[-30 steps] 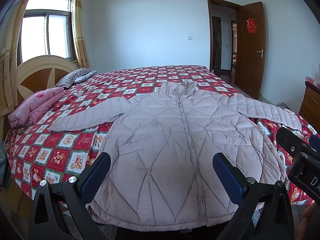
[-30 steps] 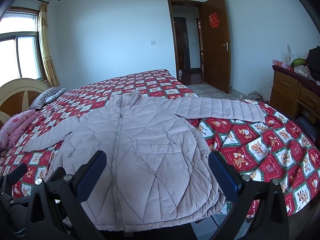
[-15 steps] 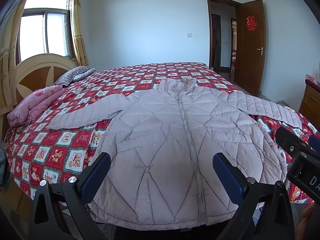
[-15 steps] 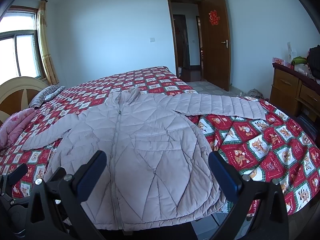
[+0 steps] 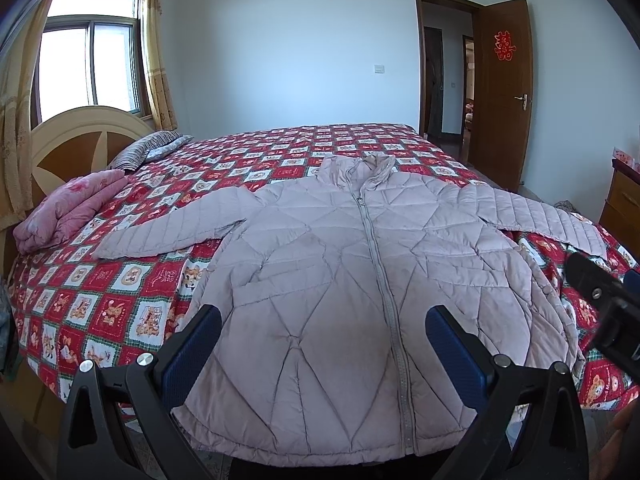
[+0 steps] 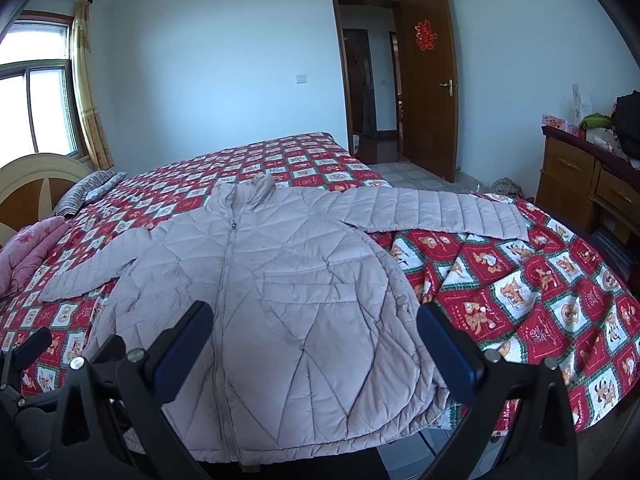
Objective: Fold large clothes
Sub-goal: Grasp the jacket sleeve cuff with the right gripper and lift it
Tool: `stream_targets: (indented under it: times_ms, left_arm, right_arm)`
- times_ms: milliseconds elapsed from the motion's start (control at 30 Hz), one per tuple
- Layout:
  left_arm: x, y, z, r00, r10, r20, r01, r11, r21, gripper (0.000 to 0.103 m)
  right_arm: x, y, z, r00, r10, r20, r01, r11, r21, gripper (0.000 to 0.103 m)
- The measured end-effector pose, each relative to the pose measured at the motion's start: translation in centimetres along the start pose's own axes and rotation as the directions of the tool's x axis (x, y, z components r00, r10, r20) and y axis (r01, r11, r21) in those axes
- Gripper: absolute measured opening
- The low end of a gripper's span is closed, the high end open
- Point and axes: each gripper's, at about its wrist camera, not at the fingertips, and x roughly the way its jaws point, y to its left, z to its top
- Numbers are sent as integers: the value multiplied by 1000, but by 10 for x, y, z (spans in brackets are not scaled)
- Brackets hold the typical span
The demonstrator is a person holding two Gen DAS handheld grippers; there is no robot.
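Pale blue walls and an open brown door (image 5: 505, 92) back a bed (image 5: 120, 296) covered in a red patchwork quilt. Across it lies a light pink quilted jacket (image 5: 344, 288) — zipped, front up, collar toward the far wall, both sleeves stretched out sideways, hem hanging at the near edge in the lower middle of the frame. A folded pink blanket (image 5: 64, 212) and a striped pillow (image 5: 150, 150) sit by the headboard at left. The left gripper (image 5: 324, 356) hovers over the hem, spread wide, holding nothing. The right gripper (image 6: 316, 352) — equally wide apart, empty — hangs over the jacket's lower right half. A wooden dresser (image 6: 588, 188) stands at far right.
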Motion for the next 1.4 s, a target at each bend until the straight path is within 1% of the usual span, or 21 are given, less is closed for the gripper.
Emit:
stream_targets:
  times_ms: [100,233,300,367,400,467,533,567,633,700,867,933,1000,1033,1067,1100,1133,1167,1267,1333,1400]
  left_arm:
    - [17,9,5,1000,-2,-16,2,1000,-21,102]
    - [51,28,15,999,48,-21,-49,998,-45,102]
    - [74,38,23,996,81,-24,-82,996,-44,102]
    - [99,49,31,993,108,-37,-109,993,-36,102]
    - [109,53,34,991,125,-44,-126,991,-32,102]
    - [132,62,43,986,154,-61,-156,988,-19,102]
    - [155,73,52,983,167,-79,-169,986,-13,102]
    - [165,79,56,982,171,-85,-173,985,-16,102]
    - [184,89,63,982,168,-81,-171,985,-29,102]
    - [204,97,70,983,162,-91,-166,985,-42,102]
    - [248,112,77,978,182,-105,-190,979,-70,102]
    - [259,118,77,977,181,-113,-192,976,-99,102]
    - [270,127,74,978,169,-126,-187,971,-148,102]
    - [275,129,72,977,165,-134,-186,969,-163,102]
    - [280,130,68,976,162,-147,-187,967,-175,102]
    - [286,130,63,974,157,-165,-186,966,-179,102]
    - [290,130,59,972,155,-179,-187,966,-179,102]
    - [294,131,55,969,152,-192,-187,966,-180,102]
    - [298,133,51,971,139,-194,-178,963,-201,102]
    - [300,133,49,970,138,-198,-178,963,-203,102]
    - [303,133,48,968,130,-213,-175,963,-207,102]
  right_arm:
    - [8,-25,9,999,-35,11,34,998,54,103]
    - [31,-87,35,992,-128,5,125,976,179,103]
    - [48,-123,49,978,-209,-6,205,951,232,103]
    - [79,-171,67,952,-303,-39,302,916,263,102]
    - [94,-192,73,941,-331,-69,336,898,284,94]
    - [123,-236,82,931,-346,-117,365,864,347,85]
    - [149,-278,86,915,-366,-168,403,823,401,81]
    - [161,-296,86,905,-374,-201,425,801,421,74]
    - [181,-326,83,898,-365,-247,440,768,465,69]
    - [197,-342,80,889,-364,-278,457,744,487,66]
    - [225,-356,78,848,-411,-336,528,717,455,65]
    - [235,-361,73,842,-398,-363,534,710,460,65]
    - [242,-366,68,848,-374,-376,523,710,472,63]
    - [241,-363,69,848,-394,-355,525,720,454,60]
    - [244,-363,69,849,-392,-354,522,729,443,53]
    - [246,-359,70,839,-408,-359,534,744,402,50]
    - [248,-356,70,832,-421,-361,543,754,370,39]
    - [251,-356,70,830,-426,-360,543,764,349,33]
    - [252,-349,75,826,-445,-345,545,787,289,19]
    - [246,-343,82,826,-463,-320,549,791,271,16]
    - [236,-337,92,838,-468,-282,538,796,277,15]
